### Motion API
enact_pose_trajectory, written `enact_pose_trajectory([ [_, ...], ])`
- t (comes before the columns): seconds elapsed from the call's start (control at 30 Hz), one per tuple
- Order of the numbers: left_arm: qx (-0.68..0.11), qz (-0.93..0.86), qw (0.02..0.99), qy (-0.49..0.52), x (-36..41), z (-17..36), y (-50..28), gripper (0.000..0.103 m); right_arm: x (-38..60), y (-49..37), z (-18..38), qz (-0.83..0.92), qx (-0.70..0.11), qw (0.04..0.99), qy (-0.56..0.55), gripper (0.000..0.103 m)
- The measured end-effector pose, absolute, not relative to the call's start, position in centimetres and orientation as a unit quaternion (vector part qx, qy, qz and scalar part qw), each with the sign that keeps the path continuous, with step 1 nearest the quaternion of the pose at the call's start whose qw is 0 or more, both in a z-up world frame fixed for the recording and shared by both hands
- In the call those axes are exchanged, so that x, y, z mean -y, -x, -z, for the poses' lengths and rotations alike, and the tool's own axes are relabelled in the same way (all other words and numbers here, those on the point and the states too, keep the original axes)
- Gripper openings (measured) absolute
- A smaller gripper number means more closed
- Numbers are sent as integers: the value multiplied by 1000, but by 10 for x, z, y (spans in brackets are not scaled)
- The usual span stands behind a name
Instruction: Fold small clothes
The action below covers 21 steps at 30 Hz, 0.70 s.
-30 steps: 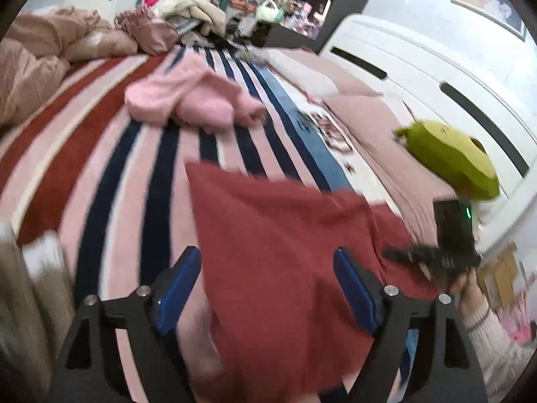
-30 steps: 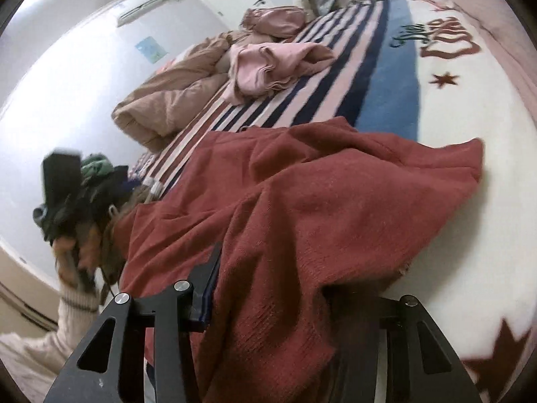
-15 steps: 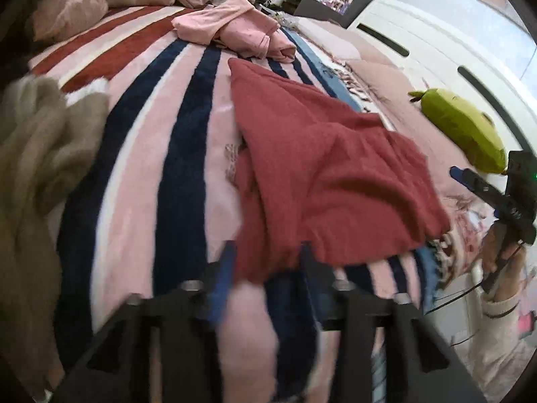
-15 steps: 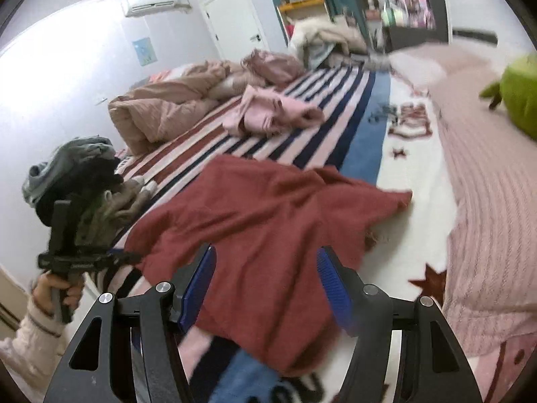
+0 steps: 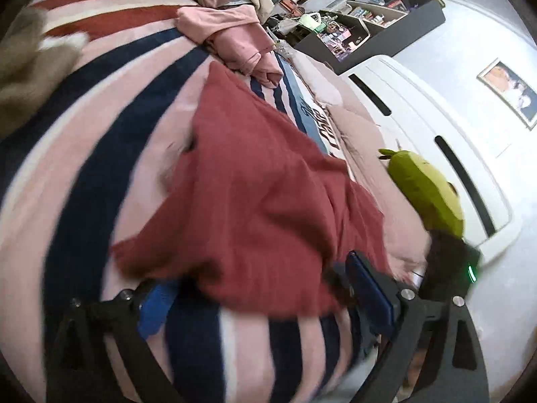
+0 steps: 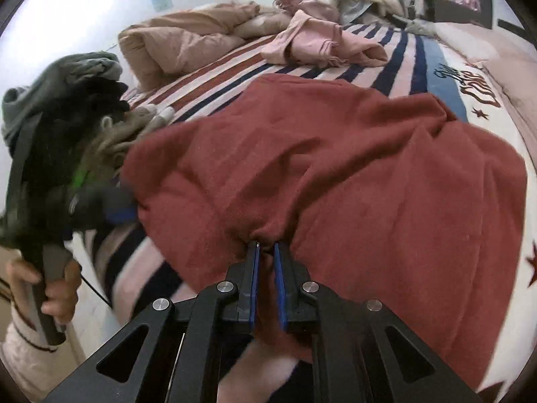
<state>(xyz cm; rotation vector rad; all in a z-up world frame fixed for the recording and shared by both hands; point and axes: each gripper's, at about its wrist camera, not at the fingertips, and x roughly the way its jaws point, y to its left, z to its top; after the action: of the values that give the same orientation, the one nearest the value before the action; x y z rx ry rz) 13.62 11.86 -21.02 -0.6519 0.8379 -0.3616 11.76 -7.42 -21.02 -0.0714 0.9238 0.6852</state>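
Note:
A dark red knit garment lies rumpled across the striped blanket on the bed; it also fills the right wrist view. My left gripper is open, its blue pads wide apart at the garment's near hem, which drapes between them. My right gripper is shut on a pinch of the red garment's near edge. The left gripper also shows blurred at the garment's left corner in the right wrist view.
A pink garment lies crumpled farther up the bed. A beige duvet is bunched at the far left. A pile of grey and tan clothes sits at the bed's left edge. A green plush toy lies by the white headboard.
My right gripper has closed on the red garment's near edge. My left gripper has opened wide and sits at the garment's hem.

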Motion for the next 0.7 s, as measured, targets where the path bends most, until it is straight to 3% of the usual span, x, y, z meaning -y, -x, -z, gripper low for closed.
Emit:
enact_pose_trajectory([
  [0.1, -406, 151, 857, 278, -102, 211, -163, 51, 70, -109, 206, -313, -419, 850, 59, 4],
  [0.13, -408, 147, 859, 274, -98, 210, -171, 26, 72, -109, 204, -315, -421, 849, 56, 5],
  [0.17, -402, 146, 864, 266, -96, 204, -173, 17, 79, -110, 199, -324, -426, 844, 40, 5],
  [0.23, -381, 127, 893, 204, -87, 186, -169, 13, 96, -109, 189, -333, -424, 842, 8, 8],
  [0.33, -362, 119, 923, 61, -51, 156, -162, 10, 138, -104, 168, -316, -394, 863, -28, 22],
  [0.47, -371, 173, 909, -75, 12, 141, -165, 11, 204, -102, 144, -278, -363, 885, -83, 22],
  [0.5, -392, 223, 889, -79, 28, 142, -169, 13, 215, -101, 141, -271, -357, 889, -93, 22],
  [0.53, -418, 274, 863, -76, 44, 147, -174, 22, 227, -100, 138, -262, -351, 893, -103, 22],
  [0.63, -447, 361, 814, -86, 89, 165, -182, 37, 258, -92, 137, -237, -346, 897, -141, 22],
  [0.7, -453, 375, 802, -100, 104, 176, -183, 38, 269, -87, 140, -231, -351, 895, -151, 22],
])
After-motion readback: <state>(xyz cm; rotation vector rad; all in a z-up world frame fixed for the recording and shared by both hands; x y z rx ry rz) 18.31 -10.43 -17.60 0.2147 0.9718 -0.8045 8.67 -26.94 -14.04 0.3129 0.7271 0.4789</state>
